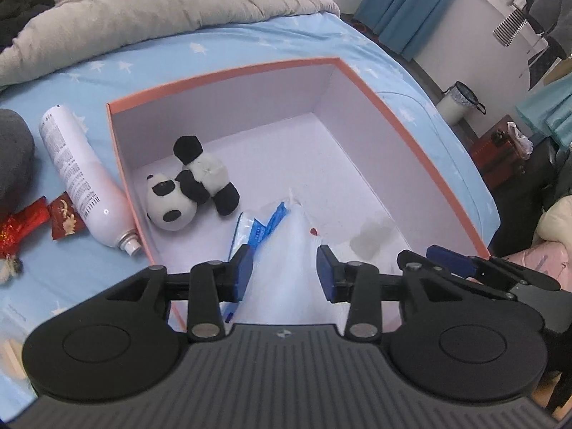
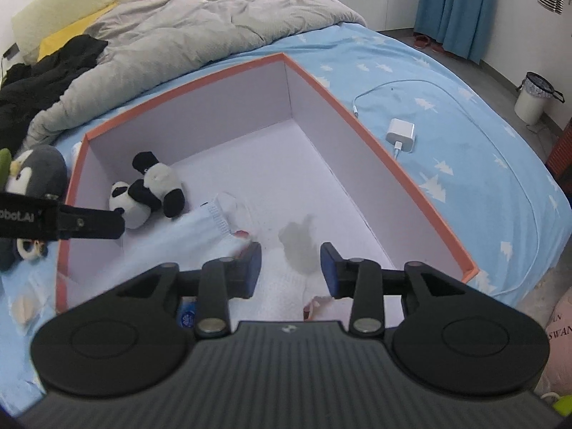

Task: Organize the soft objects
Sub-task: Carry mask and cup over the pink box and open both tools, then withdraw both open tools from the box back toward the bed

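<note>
An orange-rimmed box [image 1: 371, 82] with a white inside stands on the blue bed; it also shows in the right wrist view [image 2: 357, 107]. A panda plush [image 1: 189, 186] lies at its left side, also in the right wrist view [image 2: 150, 189]. A white soft pack with blue print [image 1: 282, 268] lies at the box's near side. My left gripper [image 1: 284, 273] is open around it, over the box. My right gripper [image 2: 290, 270] is open above a white cloth [image 2: 282, 286] with a grey patch [image 2: 298, 241]. A light blue cloth [image 2: 186, 236] lies to the left of it.
A white spray can [image 1: 80, 175] and red wrappers [image 1: 66, 218] lie left of the box. A grey penguin plush [image 2: 34, 175] sits at the left. A white charger [image 2: 401, 135] with cable lies right of the box. A grey duvet [image 2: 171, 32] covers the far bed.
</note>
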The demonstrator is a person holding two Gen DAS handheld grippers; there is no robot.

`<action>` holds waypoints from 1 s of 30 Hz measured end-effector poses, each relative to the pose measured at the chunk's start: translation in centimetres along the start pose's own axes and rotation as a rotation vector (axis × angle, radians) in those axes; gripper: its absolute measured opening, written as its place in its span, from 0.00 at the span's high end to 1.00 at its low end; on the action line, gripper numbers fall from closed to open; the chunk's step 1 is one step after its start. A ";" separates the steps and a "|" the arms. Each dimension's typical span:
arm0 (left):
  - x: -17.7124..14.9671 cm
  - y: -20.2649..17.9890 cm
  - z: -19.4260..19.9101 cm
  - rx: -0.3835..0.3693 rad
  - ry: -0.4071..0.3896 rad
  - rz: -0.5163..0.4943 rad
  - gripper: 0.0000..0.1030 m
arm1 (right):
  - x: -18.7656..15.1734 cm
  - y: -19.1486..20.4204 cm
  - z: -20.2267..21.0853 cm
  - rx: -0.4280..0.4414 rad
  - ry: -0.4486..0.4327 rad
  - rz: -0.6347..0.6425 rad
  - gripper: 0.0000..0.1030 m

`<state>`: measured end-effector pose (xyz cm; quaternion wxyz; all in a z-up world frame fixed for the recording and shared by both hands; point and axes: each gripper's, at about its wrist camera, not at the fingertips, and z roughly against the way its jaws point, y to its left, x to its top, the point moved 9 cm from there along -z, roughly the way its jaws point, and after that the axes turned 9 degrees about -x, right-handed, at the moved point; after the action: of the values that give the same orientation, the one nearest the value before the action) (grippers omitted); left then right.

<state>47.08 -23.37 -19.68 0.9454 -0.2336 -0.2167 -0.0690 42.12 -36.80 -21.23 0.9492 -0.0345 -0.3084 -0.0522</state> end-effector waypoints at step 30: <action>-7.7 0.2 19.7 0.051 -0.417 -0.211 0.56 | -2.4 5.6 15.3 0.189 -0.357 0.037 0.62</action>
<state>32.78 -13.66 -7.47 0.8732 -0.1948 -0.4324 -0.1122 32.01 -29.52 -10.47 0.8793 0.0402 -0.4746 0.0013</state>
